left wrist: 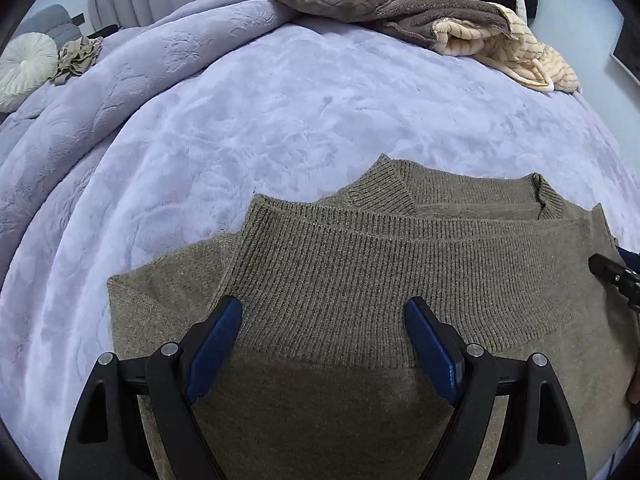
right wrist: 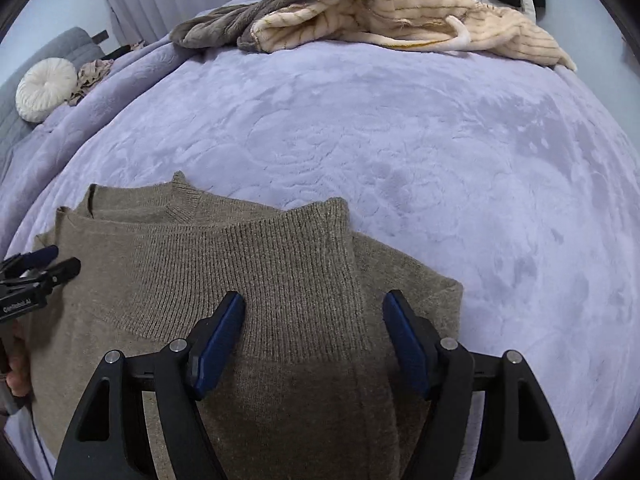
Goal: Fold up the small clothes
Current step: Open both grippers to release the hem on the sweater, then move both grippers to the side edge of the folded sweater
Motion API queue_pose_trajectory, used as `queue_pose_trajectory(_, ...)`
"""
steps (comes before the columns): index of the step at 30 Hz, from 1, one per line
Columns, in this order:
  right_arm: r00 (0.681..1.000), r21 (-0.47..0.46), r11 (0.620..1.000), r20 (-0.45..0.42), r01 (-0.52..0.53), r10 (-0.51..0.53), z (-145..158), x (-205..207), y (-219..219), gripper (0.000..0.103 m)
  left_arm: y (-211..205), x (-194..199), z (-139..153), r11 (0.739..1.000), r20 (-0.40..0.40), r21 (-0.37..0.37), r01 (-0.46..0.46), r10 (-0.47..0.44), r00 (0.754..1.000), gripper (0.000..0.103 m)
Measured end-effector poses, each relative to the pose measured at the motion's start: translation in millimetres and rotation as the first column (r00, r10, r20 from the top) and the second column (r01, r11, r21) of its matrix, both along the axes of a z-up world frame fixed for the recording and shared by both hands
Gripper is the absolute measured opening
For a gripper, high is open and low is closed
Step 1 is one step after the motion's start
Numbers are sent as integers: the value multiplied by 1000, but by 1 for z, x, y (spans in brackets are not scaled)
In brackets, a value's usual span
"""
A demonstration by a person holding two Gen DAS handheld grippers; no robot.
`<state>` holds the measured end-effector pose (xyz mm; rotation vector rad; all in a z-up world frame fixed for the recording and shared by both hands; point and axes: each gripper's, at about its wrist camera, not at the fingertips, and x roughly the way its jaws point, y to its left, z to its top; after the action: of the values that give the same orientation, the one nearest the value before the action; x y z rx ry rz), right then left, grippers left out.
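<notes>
1. The olive knit sweater [left wrist: 352, 280] lies flat on the near part of the bed [left wrist: 280, 120], close to its near edge. Its ribbed hem band [right wrist: 280, 272] is folded up over the body and reaches almost to the collar [left wrist: 384, 188].
2. The left gripper [left wrist: 324, 344] hovers over the left end of that band with its blue pads wide apart and nothing between them but the cloth below. The right gripper [right wrist: 314, 340] stands over the right end, jaws likewise apart, with no knit pinched.
3. The step in hand looks like settling this fold and starting the next. To do it well, both grippers should come down at matching points on the fold, so the layers stay square.
4. Take both layers together in each bite; thick knit slips if only the top layer is caught.
5. Keep the fold on the near bare stretch of lilac blanket [right wrist: 440, 160], well apart from the heap of brown and cream fleece clothes [right wrist: 360, 12] at the far edge.
</notes>
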<state>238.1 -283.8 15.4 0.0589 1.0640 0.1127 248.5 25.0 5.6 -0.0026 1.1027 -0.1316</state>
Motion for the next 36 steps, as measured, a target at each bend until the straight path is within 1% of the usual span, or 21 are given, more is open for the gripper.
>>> queue_pose_trajectory(2, 1000, -47, 999, 2, 2, -2, 7, -2, 5, 74, -1, -4, 11, 1000, -8, 24, -14, 15, 1000, 85)
queue_pose_trajectory(4, 999, -110, 994, 33, 16, -12, 23, -13, 16, 75, -5, -23, 29, 999, 38, 27, -21, 20, 999, 85)
queue_pose_trajectory(5, 998, -117, 993, 66, 8, -1, 34, -24, 24, 75, -9, -38, 37, 1000, 59, 12, -4, 3, 998, 85)
queue_pose_trajectory(7, 993, -71, 997, 112, -35, 43, 50, -52, 41, 76, -19, -64, 39, 999, 63, 10, 33, -33, 997, 85)
queue_pose_trajectory(8, 991, -58, 996, 107, -74, 80, 51, -62, 52, 76, -23, -74, 36, 999, 58, 21, 44, -45, 997, 85)
queue_pose_trajectory(10, 986, -88, 986, 82, -138, 146, 45, -80, 78, 77, -25, -89, 27, 998, 37, 53, 41, -43, 998, 85)
queue_pose_trajectory(11, 984, -101, 982, 70, -159, 166, 39, -88, 87, 76, -23, -95, 21, 997, 24, 66, 30, -31, 999, 85)
queue_pose_trajectory(13, 985, -136, 978, 39, -160, 167, 25, -99, 94, 76, -11, -109, 17, 999, 31, 51, 14, -16, 999, 85)
queue_pose_trajectory(15, 990, -137, 981, 25, -136, 141, 15, -110, 85, 76, 1, -124, 18, 999, 40, 44, 11, -13, 999, 85)
queue_pose_trajectory(18, 992, -137, 985, 55, -106, 115, 18, -129, 66, 76, 20, -143, 16, 1000, 39, 4, 12, -12, 999, 85)
queue_pose_trajectory(21, 994, -111, 990, 47, -91, 97, 24, -139, 48, 76, 36, -160, 19, 1000, 21, -11, -9, 9, 1000, 85)
queue_pose_trajectory(22, 995, -132, 988, 43, -84, 90, 27, -143, 47, 76, 42, -168, 22, 999, 18, -26, -27, 28, 999, 85)
queue_pose_trajectory(23, 997, -179, 982, 39, -61, 69, 31, -149, 47, 77, 48, -177, 27, 998, 32, -37, -53, 54, 998, 85)
queue_pose_trajectory(24, 997, -194, 980, 48, -44, 54, 37, -157, 47, 77, 55, -186, 32, 995, 51, -55, -81, 84, 995, 85)
queue_pose_trajectory(25, 996, -167, 985, 70, -44, 57, 44, -167, 48, 77, 62, -191, 32, 992, 50, -74, -101, 105, 993, 85)
queue_pose_trajectory(27, 992, -121, 991, 99, -65, 77, 48, -186, 52, 80, 74, -195, 22, 984, 10, -98, -151, 153, 988, 85)
queue_pose_trajectory(29, 993, -133, 988, 73, -81, 92, 38, -195, 58, 80, 83, -196, 0, 977, -69, -90, -195, 189, 980, 85)
queue_pose_trajectory(30, 995, -136, 987, 45, -84, 91, 27, -198, 59, 80, 88, -200, -7, 973, -88, -108, -206, 197, 977, 85)
queue_pose_trajectory(32, 998, -133, 989, 16, -61, 63, 9, -206, 49, 80, 93, -214, -4, 965, -74, -140, -221, 213, 974, 85)
queue_pose_trajectory(34, 998, -94, 995, 32, -46, 49, 10, -220, 37, 80, 96, -228, 4, 959, -73, -165, -230, 221, 973, 85)
queue_pose_trajectory(36, 999, -94, 994, 18, -47, 49, 16, -230, 32, 80, 101, -238, 11, 952, -66, -202, -231, 222, 973, 85)
